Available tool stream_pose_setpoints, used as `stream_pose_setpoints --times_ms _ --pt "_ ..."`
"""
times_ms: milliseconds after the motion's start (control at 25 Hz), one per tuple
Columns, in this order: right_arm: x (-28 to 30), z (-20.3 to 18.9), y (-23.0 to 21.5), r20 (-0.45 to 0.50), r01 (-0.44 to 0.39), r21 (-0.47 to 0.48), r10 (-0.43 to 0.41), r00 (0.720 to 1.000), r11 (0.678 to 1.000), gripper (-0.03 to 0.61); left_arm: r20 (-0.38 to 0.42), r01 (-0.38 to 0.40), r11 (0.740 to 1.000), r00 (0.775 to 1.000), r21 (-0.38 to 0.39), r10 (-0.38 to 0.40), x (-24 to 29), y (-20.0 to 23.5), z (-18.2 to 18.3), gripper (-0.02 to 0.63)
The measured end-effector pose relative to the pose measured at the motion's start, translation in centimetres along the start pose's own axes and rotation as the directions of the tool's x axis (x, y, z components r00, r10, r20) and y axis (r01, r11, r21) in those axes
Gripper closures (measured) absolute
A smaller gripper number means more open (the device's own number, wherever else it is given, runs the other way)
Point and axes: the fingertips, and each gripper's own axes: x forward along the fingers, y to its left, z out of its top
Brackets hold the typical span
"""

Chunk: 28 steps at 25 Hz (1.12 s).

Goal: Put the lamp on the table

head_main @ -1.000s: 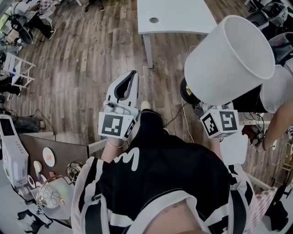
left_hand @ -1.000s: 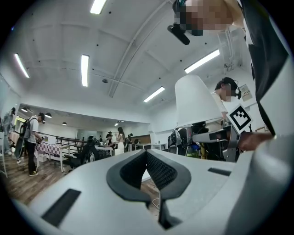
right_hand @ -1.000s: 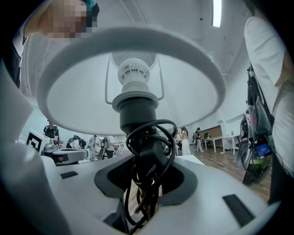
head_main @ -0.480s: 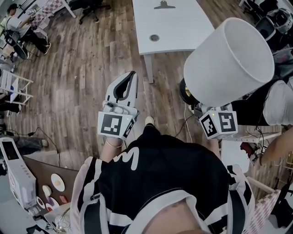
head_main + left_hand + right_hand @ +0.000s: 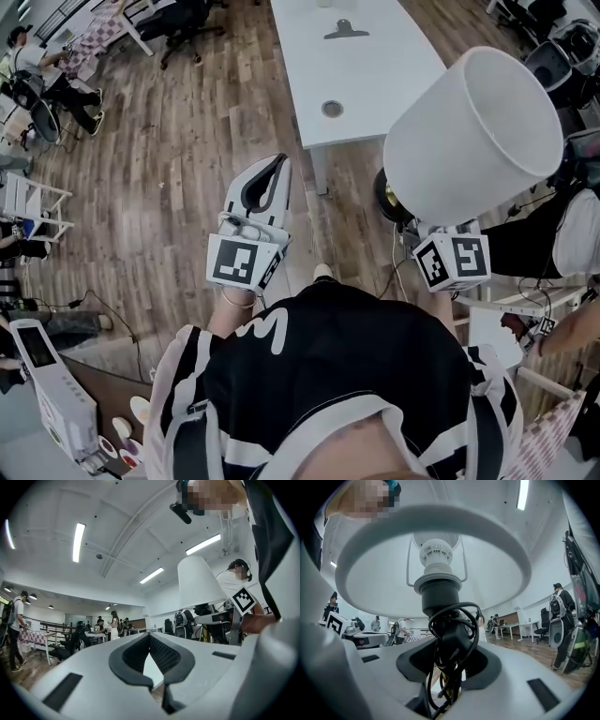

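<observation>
Table — white, over wood floor

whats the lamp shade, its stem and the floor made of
lamp shade: matte white, likely fabric or paper; the right gripper view shows thin wire struts inside it.
lamp stem: dark and smooth, metal or plastic; the look leaves it open.
floor: brown planks with grain and seams, either real wood or laminate.

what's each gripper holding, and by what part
Right hand-held gripper holds the lamp by its dark stem; left hand-held gripper is shut on nothing.
</observation>
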Motion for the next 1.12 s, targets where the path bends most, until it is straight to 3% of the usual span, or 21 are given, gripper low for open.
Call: stream_pose_setpoints --times_ms 280,1120 --pt "1.7 -0.7 0.7 -0.009 0.021 -0.004 -0.021 1.0 1.0 0.428 0.001 0.042 0.999 0.999 -0.017 -0.042 1.4 1.6 -0.9 0.614" --pt "2.4 -0.3 1.1 -0.011 0.044 -0.02 -0.044 0.999 0.999 0.428 0.015 0.07 0.997 0.997 -0.041 -0.069 2.2 2.3 -0.8 0.614"
